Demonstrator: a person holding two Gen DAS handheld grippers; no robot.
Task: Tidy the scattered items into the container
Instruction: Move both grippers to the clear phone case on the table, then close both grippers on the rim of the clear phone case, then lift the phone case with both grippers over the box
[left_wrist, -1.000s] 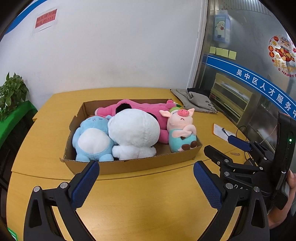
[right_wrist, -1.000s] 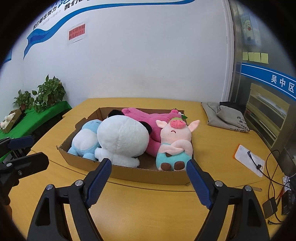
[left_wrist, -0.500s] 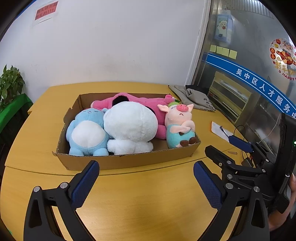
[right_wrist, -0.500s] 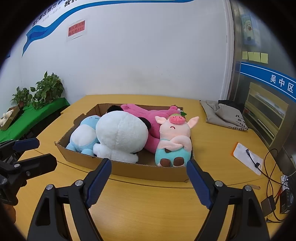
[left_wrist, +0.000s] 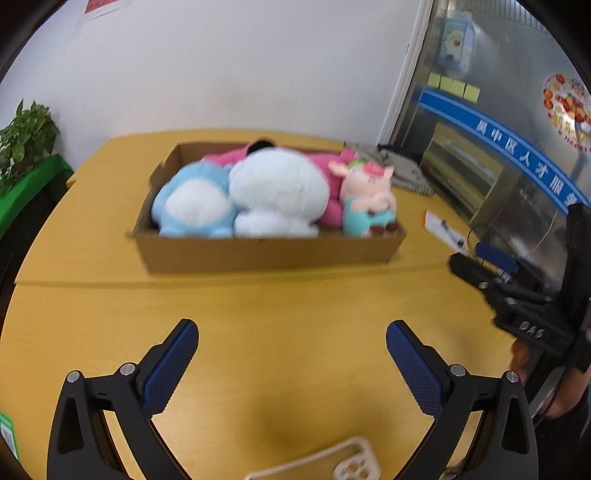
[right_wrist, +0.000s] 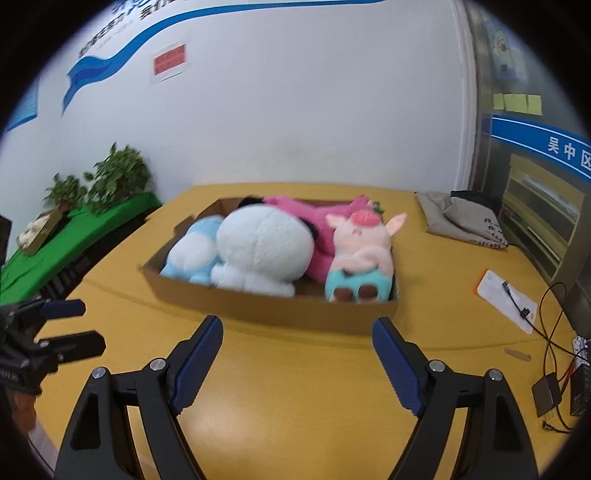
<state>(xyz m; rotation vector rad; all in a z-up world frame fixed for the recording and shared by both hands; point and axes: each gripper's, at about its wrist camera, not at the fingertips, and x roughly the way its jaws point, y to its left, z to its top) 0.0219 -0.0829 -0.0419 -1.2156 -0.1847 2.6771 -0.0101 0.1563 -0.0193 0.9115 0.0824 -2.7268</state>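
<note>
Both the left gripper (left_wrist: 291, 354) and right gripper (right_wrist: 297, 350) hang spread wide, empty. The cardboard box (right_wrist: 280, 308), holding 4 plush toys (right_wrist: 266, 251), lies ahead, long side facing them. A pale, blurred item (left_wrist: 343, 465), maybe plastic, sits just below the left gripper, nearest that hand.

Left gripper (left_wrist: 291, 354): matte black plastic frame, two splayed arms with triangular cut-outs. Each arm carries two round silver screw heads near the pivot. Fingers (left_wrist: 171, 363) faced with dark blue pads, fine cross-hatched texture, rounded tips.

Right gripper (right_wrist: 297, 360): same build, black frame, silver screws, blue textured pads (right_wrist: 397, 363) on the inner faces. Seen side-on from the left wrist camera, its body is blocky black, with pale embossed lettering on the housing, too blurred to read with confidence, and one blue pad edge showing.

A hand (left_wrist: 522, 356) shows partly behind that housing; a dark sleeve edge sits below it.
</note>
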